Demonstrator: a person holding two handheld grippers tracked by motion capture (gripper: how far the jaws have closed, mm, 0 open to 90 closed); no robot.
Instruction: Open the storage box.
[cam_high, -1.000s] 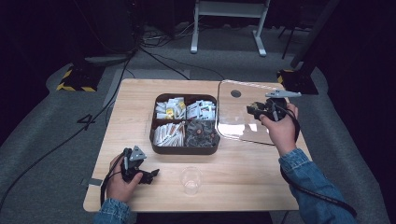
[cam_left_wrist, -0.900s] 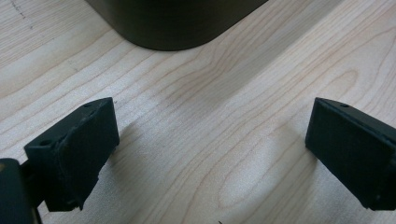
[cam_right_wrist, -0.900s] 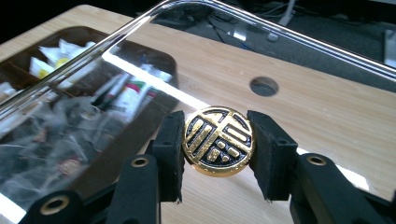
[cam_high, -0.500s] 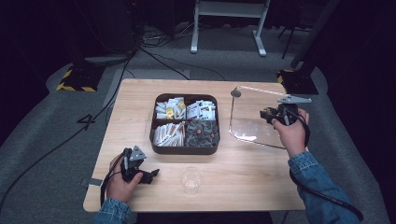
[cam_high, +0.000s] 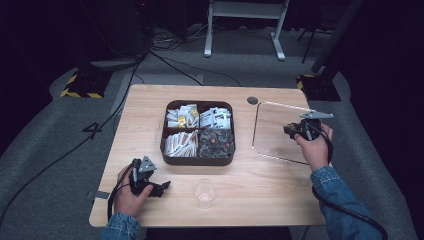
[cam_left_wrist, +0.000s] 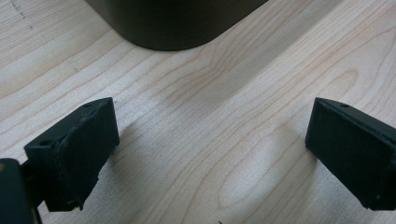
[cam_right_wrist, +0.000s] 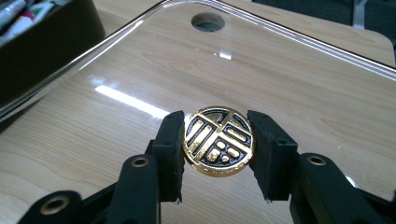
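Observation:
A clear square lid (cam_high: 275, 135) with a round gold-and-black knob (cam_right_wrist: 218, 141) lies flat and low over the right part of the wooden table (cam_high: 150, 100), beside the dark box (cam_high: 197, 161). My right gripper (cam_high: 294, 130) is shut on the knob, one black pad on each side of it (cam_right_wrist: 217, 117). Whether the lid touches the wood I cannot tell. My left gripper (cam_high: 161, 188) rests at the table's front left, jaws wide apart over bare wood (cam_left_wrist: 212, 112), with a corner of the box (cam_left_wrist: 173, 18) just ahead of it.
The box has compartments filled with several sachets and packets. A clear plastic cup (cam_high: 205, 192) stands near the front edge, right of the left gripper. A round hole (cam_high: 252, 100) in the tabletop sits by the lid's far corner. Cables run across the grey floor behind.
The right hand has carried the lid rightward and down, from tilted beside the box to flat and low at the table's right. The left hand has stayed put.

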